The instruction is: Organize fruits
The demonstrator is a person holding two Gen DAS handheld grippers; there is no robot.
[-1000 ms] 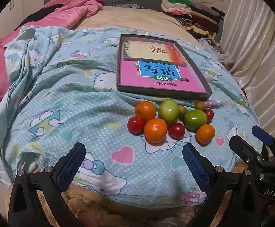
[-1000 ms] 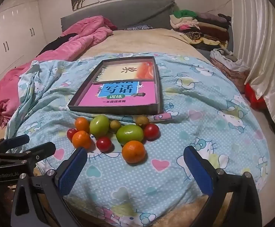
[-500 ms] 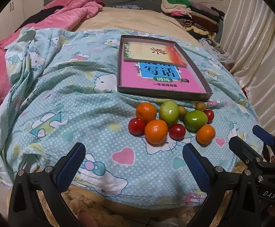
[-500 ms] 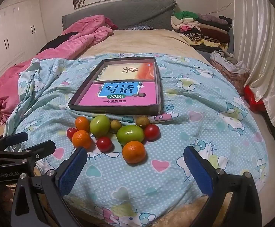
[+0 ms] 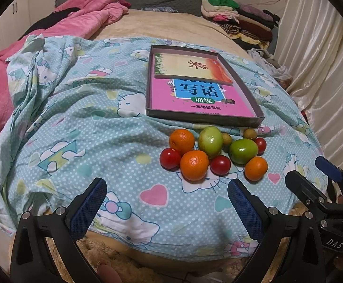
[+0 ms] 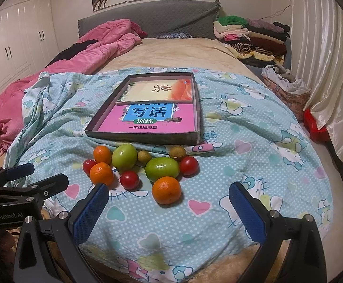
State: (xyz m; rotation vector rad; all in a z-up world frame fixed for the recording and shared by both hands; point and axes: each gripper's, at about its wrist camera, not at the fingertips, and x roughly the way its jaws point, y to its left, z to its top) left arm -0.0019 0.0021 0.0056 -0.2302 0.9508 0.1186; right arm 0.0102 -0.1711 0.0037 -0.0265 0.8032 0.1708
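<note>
The fruits (image 5: 211,152) are sitting in a tight cluster on the blue cartoon-print bedsheet (image 5: 88,127), just in front of the shallow cardboard tray (image 5: 257,115) that is holding two books. Nothing is lying in the tray besides the books, so by my reading the sorting is not yet begun and the step in hand is the first reach.

Both tools are hovering short of the cluster, on the side away from the tray. The left gripper (image 5: 164,202) is standing wide open and gripping nothing; the right gripper (image 6: 169,208) is likewise spread wide and empty.

To do this well, I would start with a piece on the outer edge: the orange (image 6: 166,189) farthest from the tray is lying almost between the right gripper's pads, a clean first pick. The fruits are touching one another, and the soft bedding is likely to give, so a pad pressing down could set neighbours rolling. Coming in low and closing gently would be wise, the tomatoes (image 5: 219,164) bruising easily.

The cluster is showing three oranges, two glossy green round fruits (image 5: 243,151), three small red tomatoes, and two little brownish ones (image 6: 177,153) lying nearest the tray wall
</note>
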